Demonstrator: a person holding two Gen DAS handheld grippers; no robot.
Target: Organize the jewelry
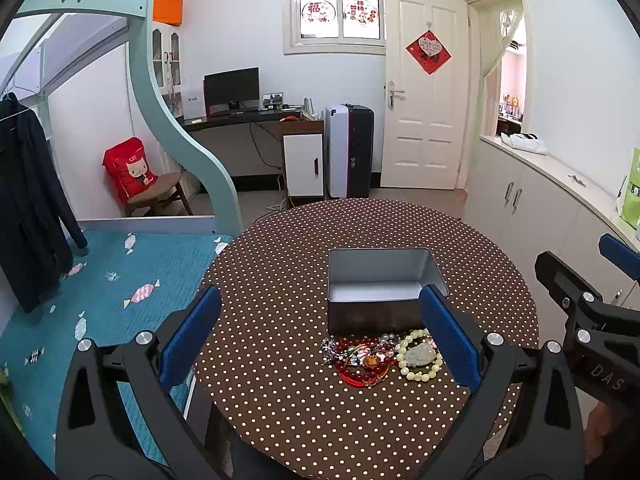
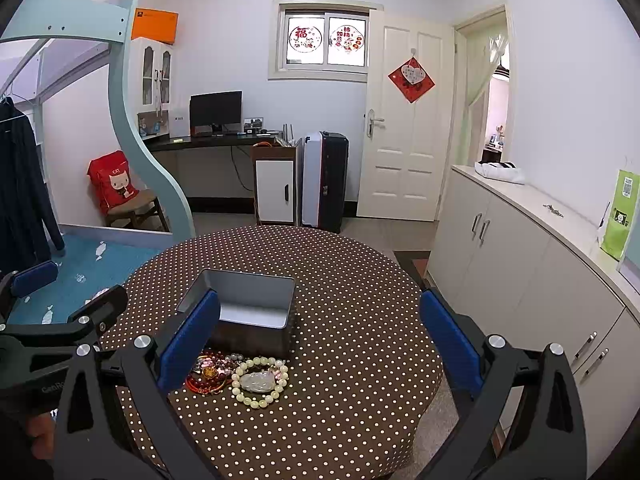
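Bare brown polka-dotted round tabletop (image 2: 352, 300) is lying open right of the heap of beaded bracelets (image 2: 240, 376) and nearer the camera. The open rectangular silver metal tin (image 2: 244, 312) is standing just behind the heap, blocking approach from the far side.

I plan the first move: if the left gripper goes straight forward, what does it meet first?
Probably the metal box, lying centred between the open left gripper fingers; the pile of bracelets sits lower and nearer. Depth is unclear.

"CAT" on red bag (image 1: 130, 168), "福" on window (image 1: 315, 10)
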